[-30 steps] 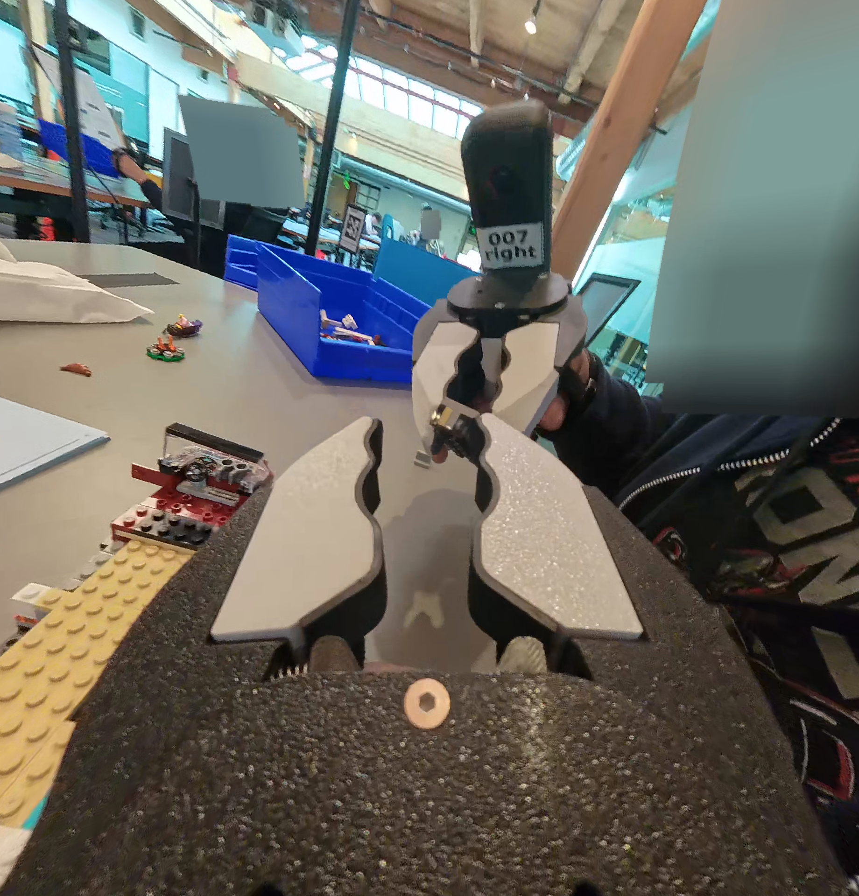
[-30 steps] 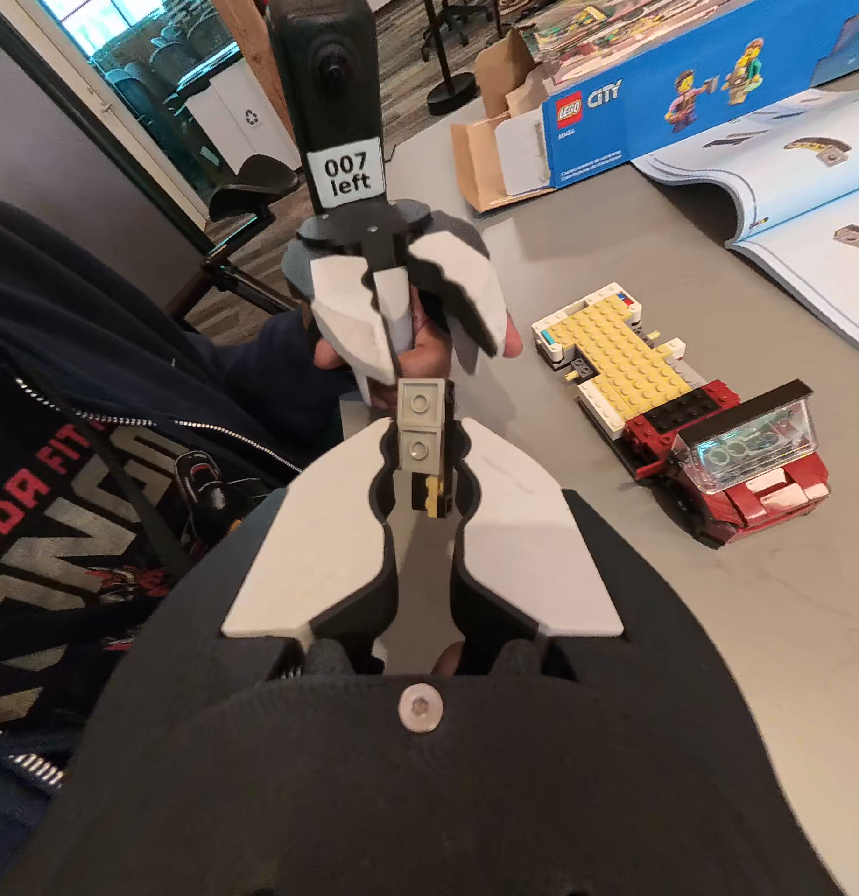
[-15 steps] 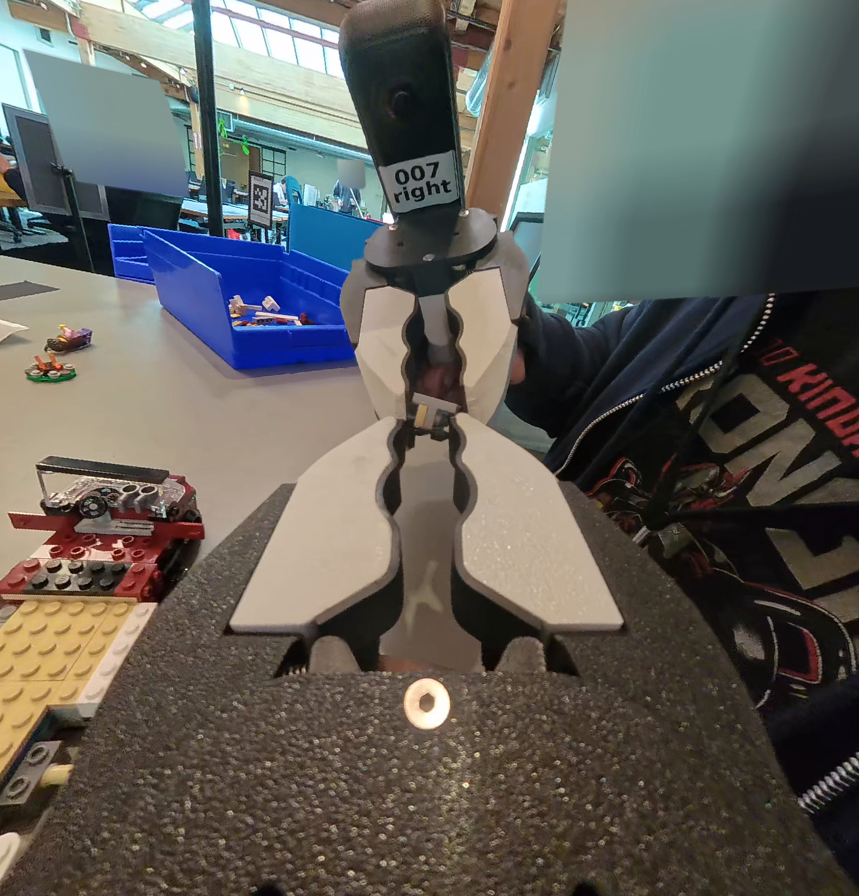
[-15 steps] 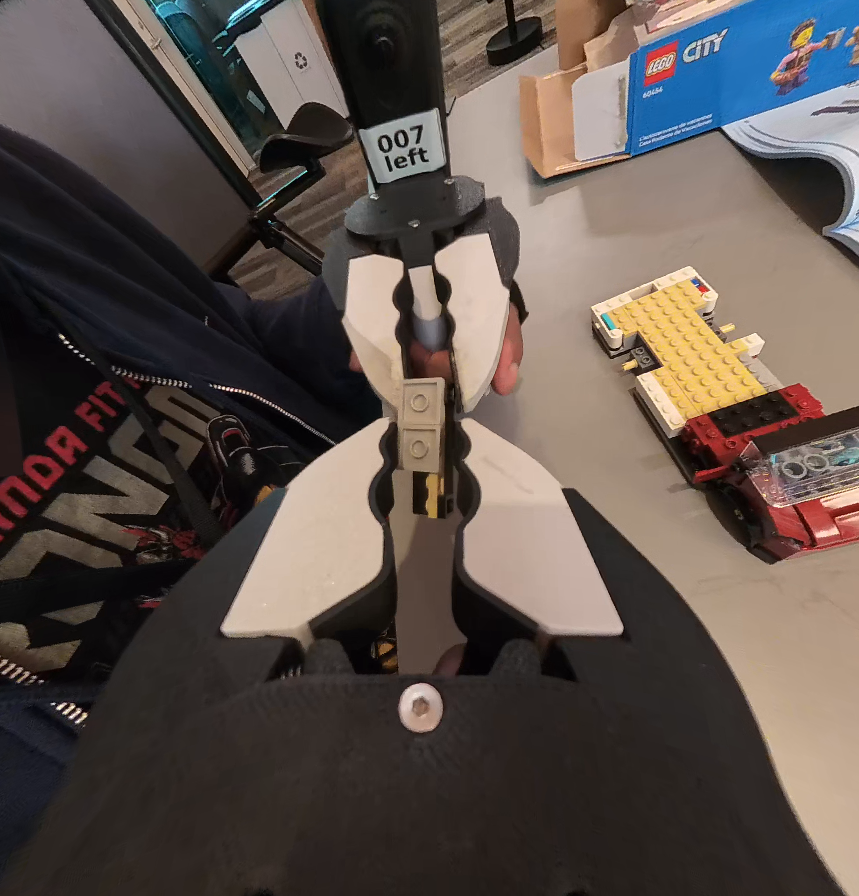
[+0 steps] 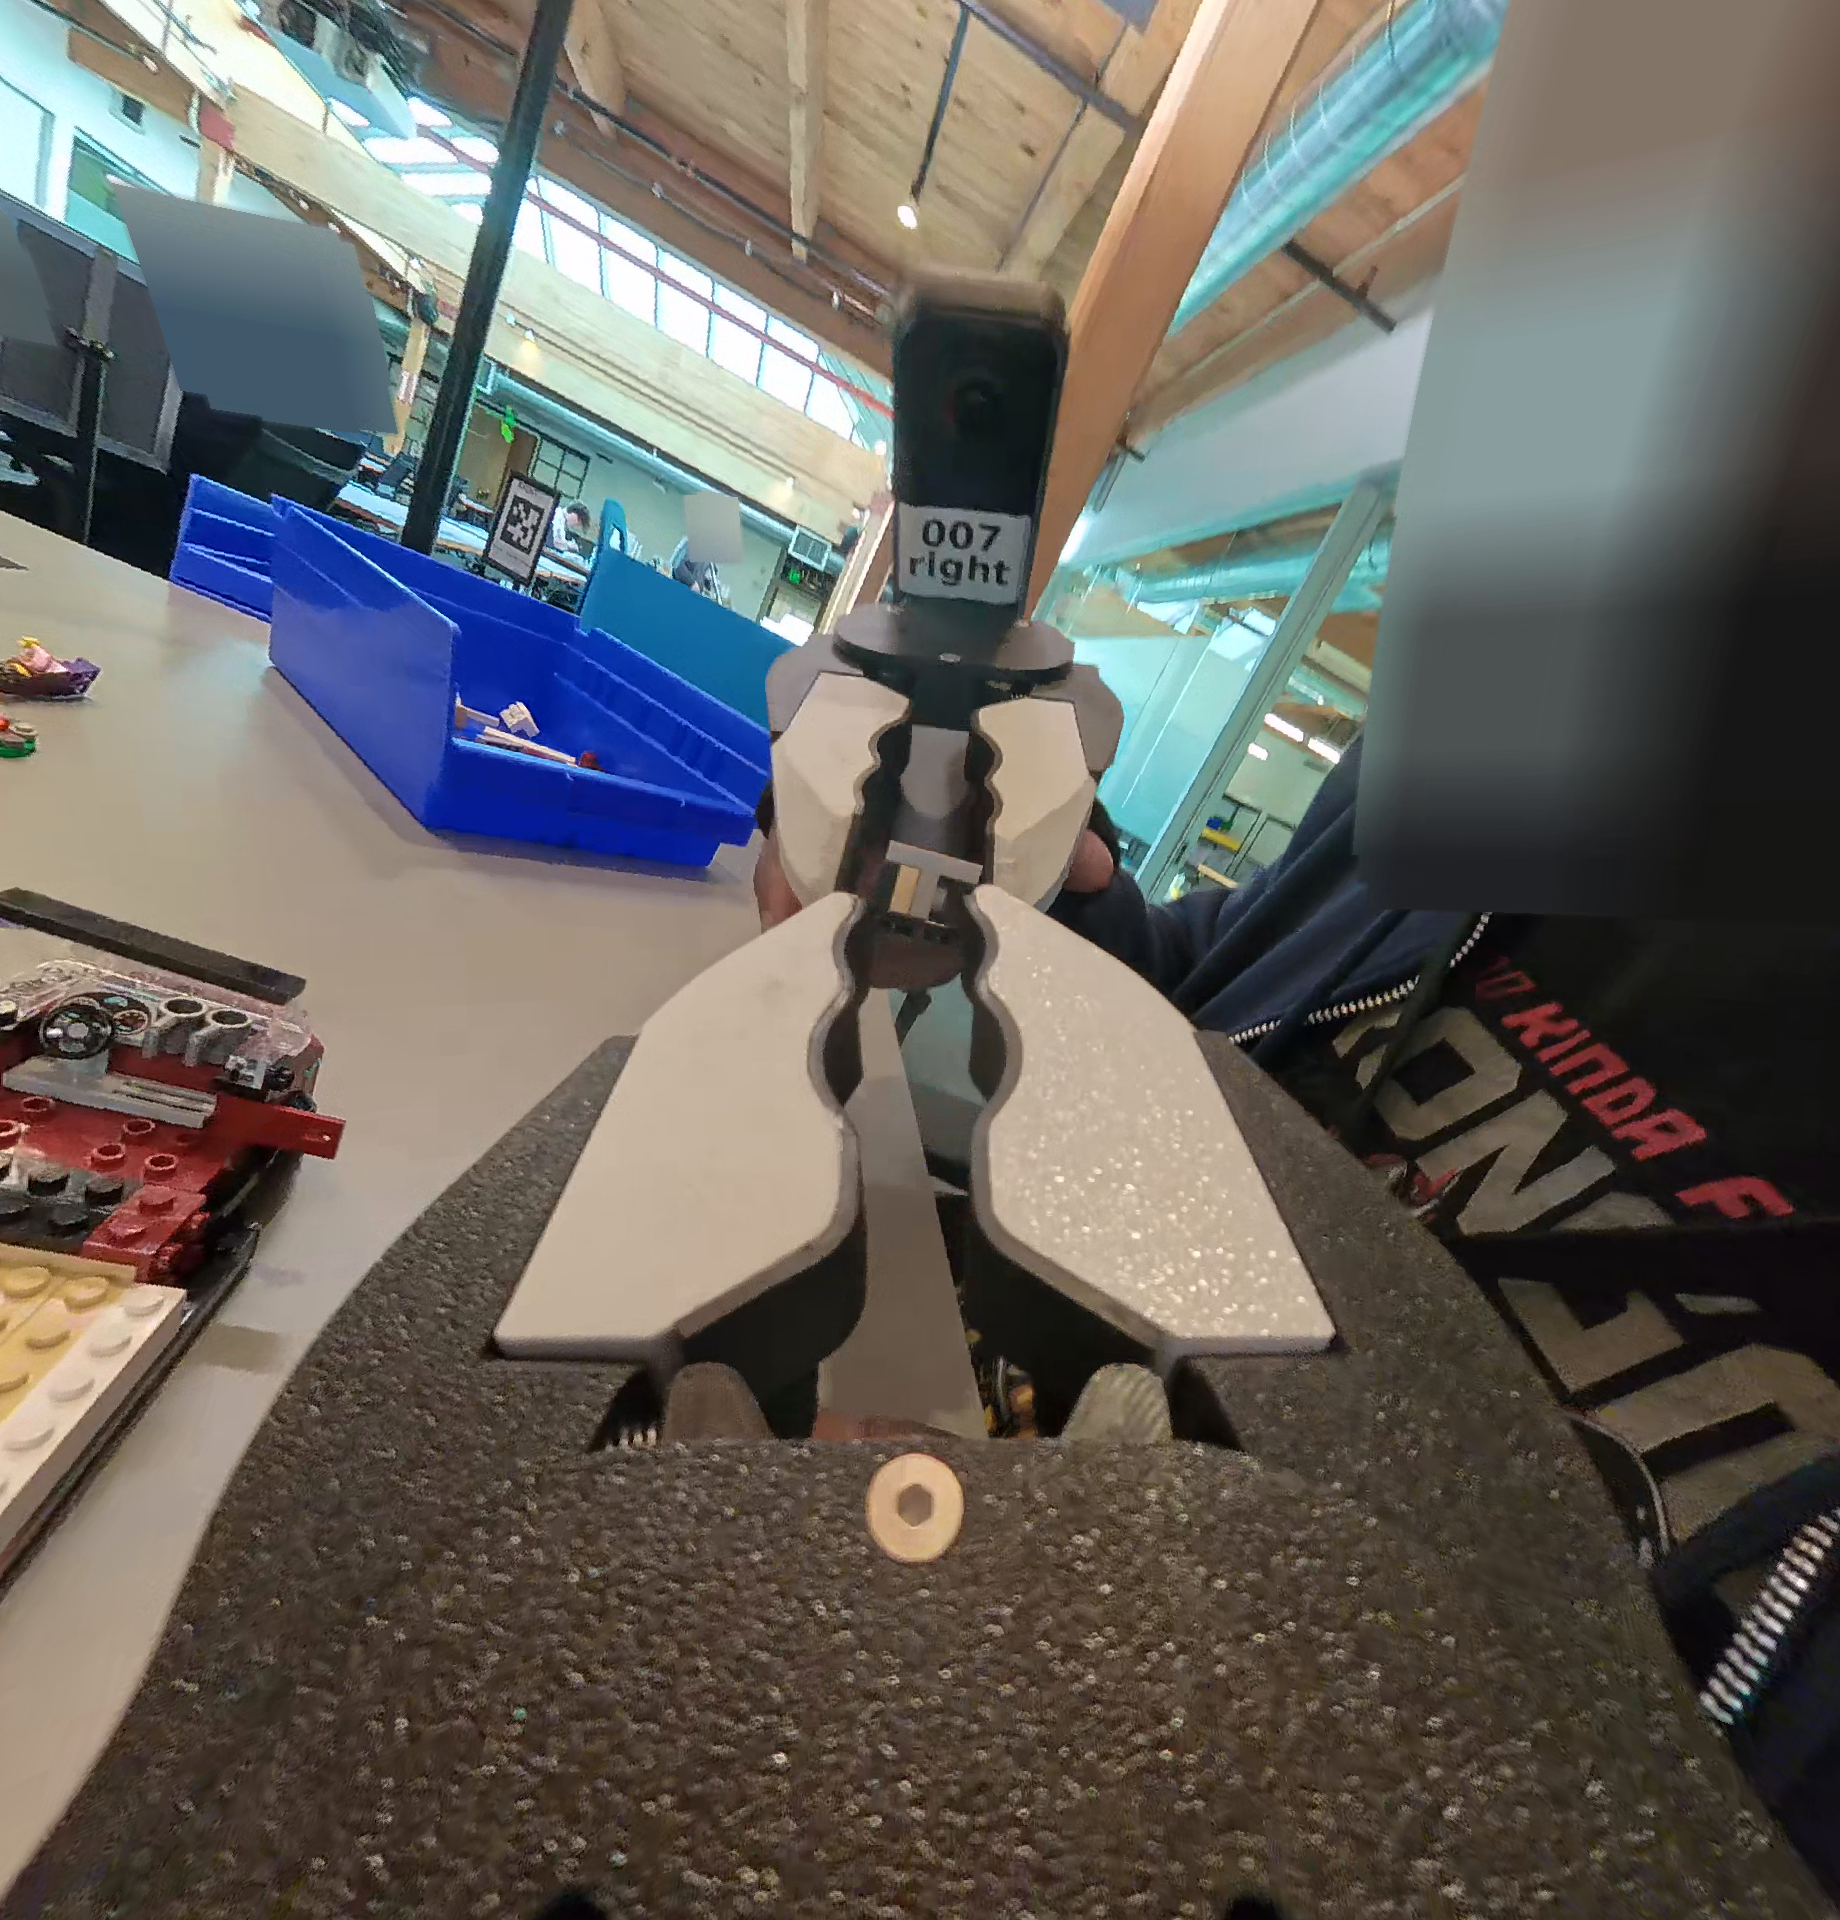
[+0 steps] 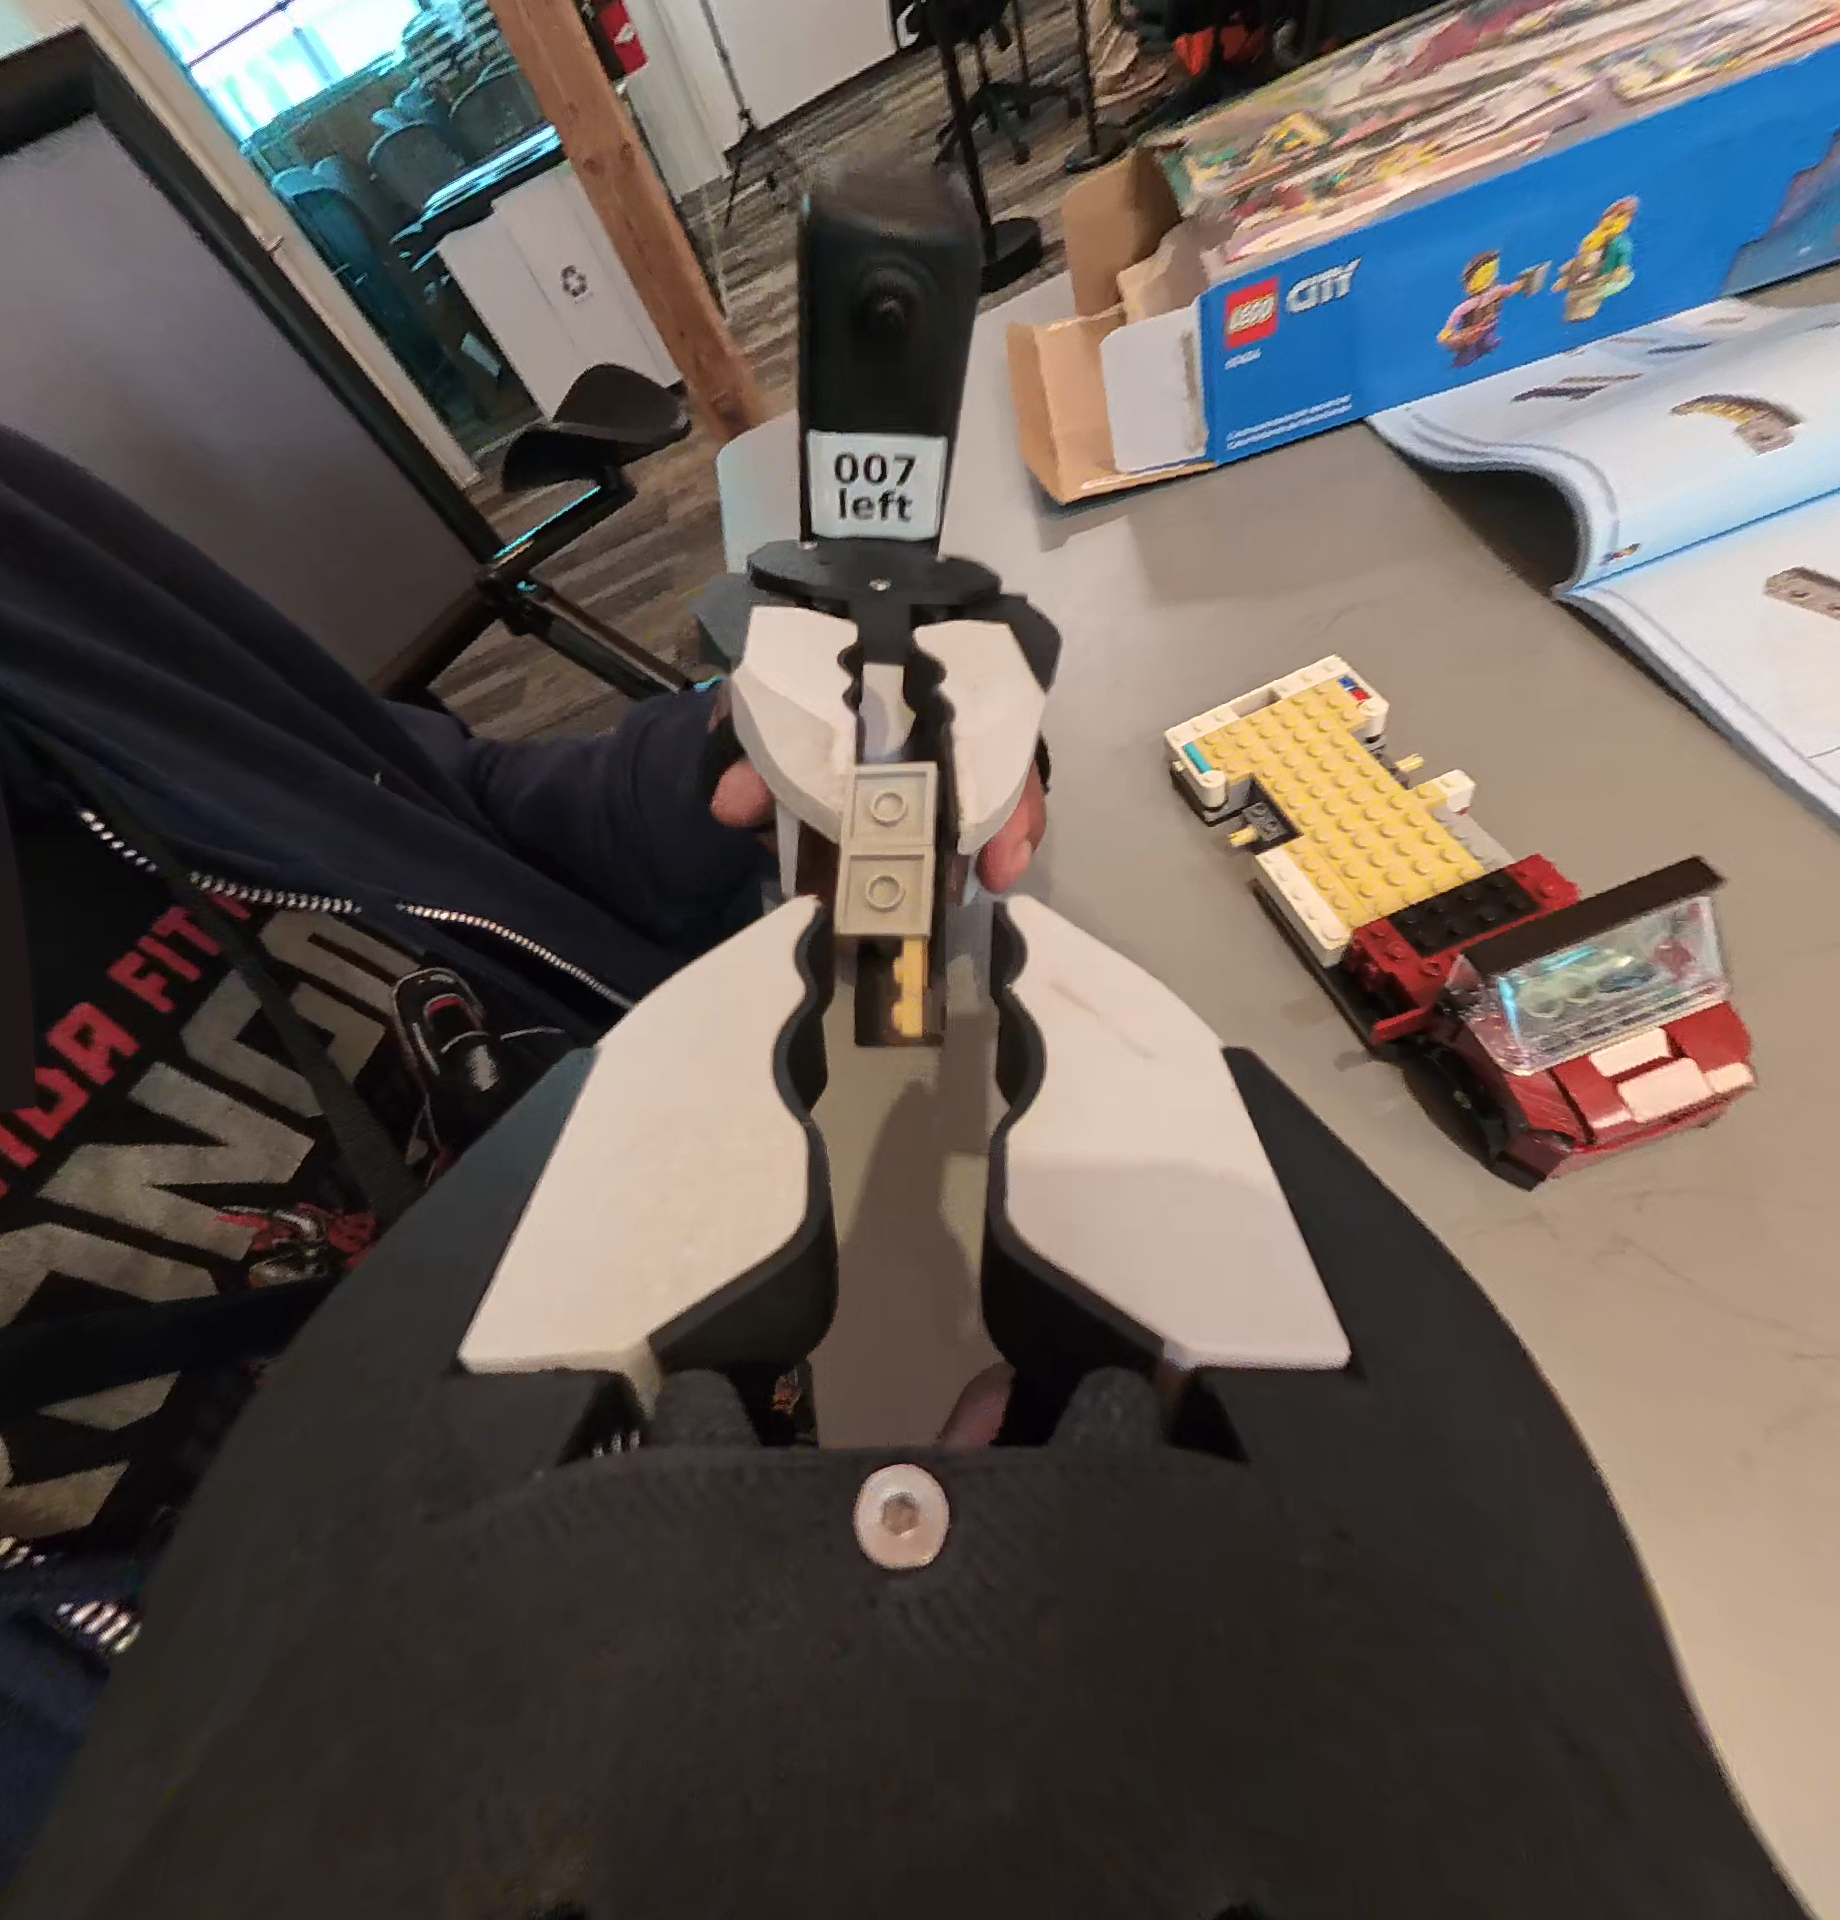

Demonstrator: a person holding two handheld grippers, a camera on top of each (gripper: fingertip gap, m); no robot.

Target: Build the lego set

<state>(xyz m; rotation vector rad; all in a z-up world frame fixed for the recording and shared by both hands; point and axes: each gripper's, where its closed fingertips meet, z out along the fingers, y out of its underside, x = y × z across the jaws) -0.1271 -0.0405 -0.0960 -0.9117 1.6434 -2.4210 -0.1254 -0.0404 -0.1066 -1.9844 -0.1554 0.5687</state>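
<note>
The left gripper (image 6: 895,821) pinches one end of a small grey brick piece (image 6: 885,852). The right gripper (image 6: 911,925) is a little open around the other end, not pressing. A red toy car (image 6: 1498,935) sits on the counter (image 6: 1518,1299) nearby.

Each view is taken from just behind its own claw, looking forward along the fingers; the two cameras are faced head-on at close range. The left view is aimed low across the tabletop (image 5: 396,935), the right view downward onto it. Shared by both: the brick car (image 5: 95,1101) (image 6: 1498,935).
</note>
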